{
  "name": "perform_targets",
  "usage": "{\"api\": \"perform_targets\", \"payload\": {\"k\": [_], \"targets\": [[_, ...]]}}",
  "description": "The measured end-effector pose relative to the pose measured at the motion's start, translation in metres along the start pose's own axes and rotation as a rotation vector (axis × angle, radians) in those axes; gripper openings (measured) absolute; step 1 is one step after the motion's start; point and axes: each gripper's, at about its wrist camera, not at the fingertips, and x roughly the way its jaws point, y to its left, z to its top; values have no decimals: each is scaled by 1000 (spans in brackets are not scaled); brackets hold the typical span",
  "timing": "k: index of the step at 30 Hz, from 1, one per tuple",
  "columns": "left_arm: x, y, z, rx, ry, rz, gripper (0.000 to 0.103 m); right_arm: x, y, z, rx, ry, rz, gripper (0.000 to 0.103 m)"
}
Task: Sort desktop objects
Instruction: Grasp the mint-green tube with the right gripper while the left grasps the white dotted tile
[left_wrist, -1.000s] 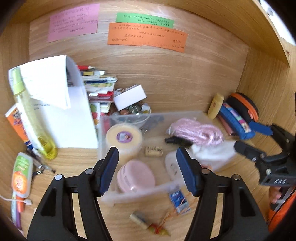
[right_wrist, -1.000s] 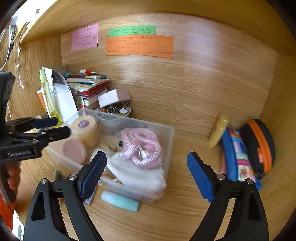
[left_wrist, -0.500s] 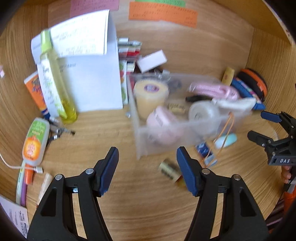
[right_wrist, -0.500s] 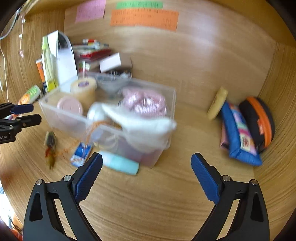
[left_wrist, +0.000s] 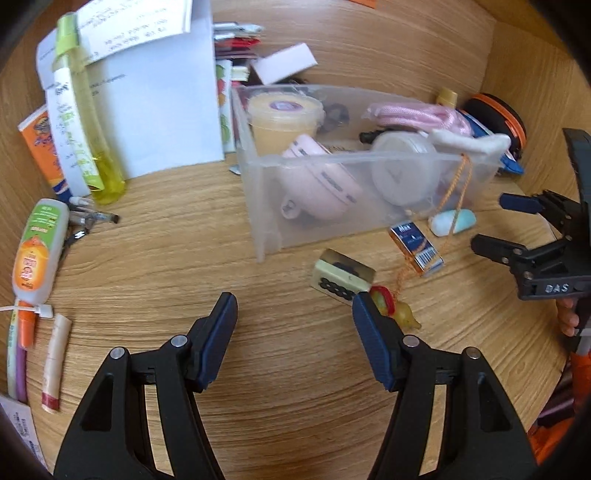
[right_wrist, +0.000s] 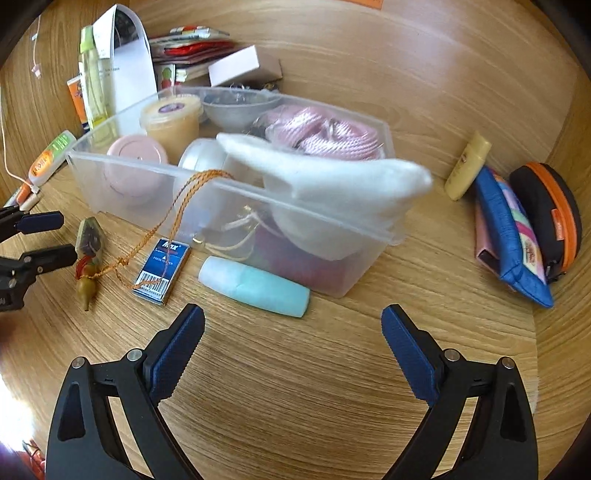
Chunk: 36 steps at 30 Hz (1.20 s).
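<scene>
Both grippers, left gripper (left_wrist: 293, 317) and right gripper (right_wrist: 291, 326), hover with jaws spread empty; clear plastic bin (right_wrist: 236, 192) at twelve o'clock collects sorted clutter, pale-green mahjong tile charm (left_wrist: 341, 277) probably next

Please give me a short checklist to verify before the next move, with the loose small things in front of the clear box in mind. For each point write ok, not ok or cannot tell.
1. Left gripper open and holding nothing: ok.
2. Right gripper open and holding nothing: ok.
3. Mint tube has free desk on the gripper's side: ok; its far side lies close to the clear box.
4. Orange string free of other things: not ok; it hangs over the box rim and crosses the blue matchbox.
5. Mahjong tile charm reachable by the left gripper: ok, it lies just ahead of the right finger.
6. White cloth fully inside the box: not ok, it overhangs the rim.
</scene>
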Motion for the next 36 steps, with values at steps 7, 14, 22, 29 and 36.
{"api": "perform_targets", "payload": {"k": [7, 14, 22, 29, 36], "targets": [[3, -7, 1, 15, 9, -21, 64, 9, 4, -1, 15, 23, 15, 96], [2, -17, 5, 44, -41, 8, 60, 15, 10, -1, 82, 44, 53, 96], [11, -16, 11, 49, -13, -37, 41, 17, 17, 1, 100, 37, 47, 95], [16, -10, 16, 13, -9, -61, 37, 17, 18, 5, 137, 39, 71, 84], [20, -9, 21, -5, -8, -41, 37, 18, 23, 7, 130, 24, 53, 72]]}}
